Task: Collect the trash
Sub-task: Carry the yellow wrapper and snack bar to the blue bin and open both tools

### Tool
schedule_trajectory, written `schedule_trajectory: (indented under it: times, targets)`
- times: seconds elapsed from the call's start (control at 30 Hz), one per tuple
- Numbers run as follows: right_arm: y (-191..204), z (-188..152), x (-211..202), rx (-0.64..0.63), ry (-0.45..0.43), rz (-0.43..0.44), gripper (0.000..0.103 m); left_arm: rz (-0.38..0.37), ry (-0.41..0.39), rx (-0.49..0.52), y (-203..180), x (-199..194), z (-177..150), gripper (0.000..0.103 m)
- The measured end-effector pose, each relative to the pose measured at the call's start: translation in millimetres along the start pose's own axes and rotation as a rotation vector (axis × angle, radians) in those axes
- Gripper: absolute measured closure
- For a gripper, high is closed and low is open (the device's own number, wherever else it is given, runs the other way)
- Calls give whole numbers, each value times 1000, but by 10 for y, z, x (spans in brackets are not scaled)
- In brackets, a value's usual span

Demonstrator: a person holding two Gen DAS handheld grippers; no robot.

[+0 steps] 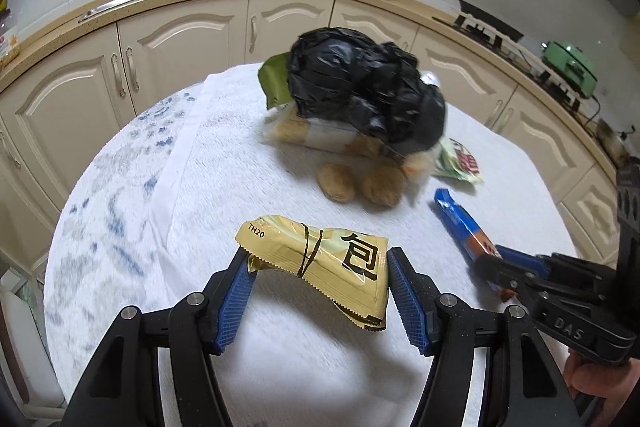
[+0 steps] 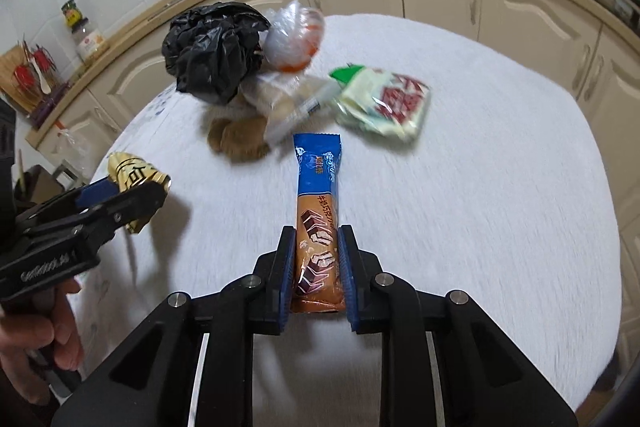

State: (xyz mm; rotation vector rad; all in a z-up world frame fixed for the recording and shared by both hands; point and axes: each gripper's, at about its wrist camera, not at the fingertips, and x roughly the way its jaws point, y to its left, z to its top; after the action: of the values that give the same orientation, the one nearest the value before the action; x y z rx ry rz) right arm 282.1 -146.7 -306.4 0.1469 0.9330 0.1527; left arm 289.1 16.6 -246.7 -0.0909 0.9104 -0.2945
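The blue-and-brown snack wrapper lies with its long axis running straight ahead from the right gripper, whose fingers are clamped on its near end above the worktop. The gold wrapper sits crosswise between the left gripper fingers, gripped at both edges. The black bag lies ahead, beyond both.

Gold wrapper, blue-and-brown wrapper, black bag, white blue-flecked cloth
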Motion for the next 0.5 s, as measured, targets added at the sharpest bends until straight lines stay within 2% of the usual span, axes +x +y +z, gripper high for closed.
schedule_trajectory:
  times: [0.27,0.5]
  targets:
    - [-95,-198,-225,29,-7,14,83,-9,-1,32,-84,-52,-48,42]
    - [68,-48,38,-73,17,-57,79,-1,-8,38,-76,-64,-89,42]
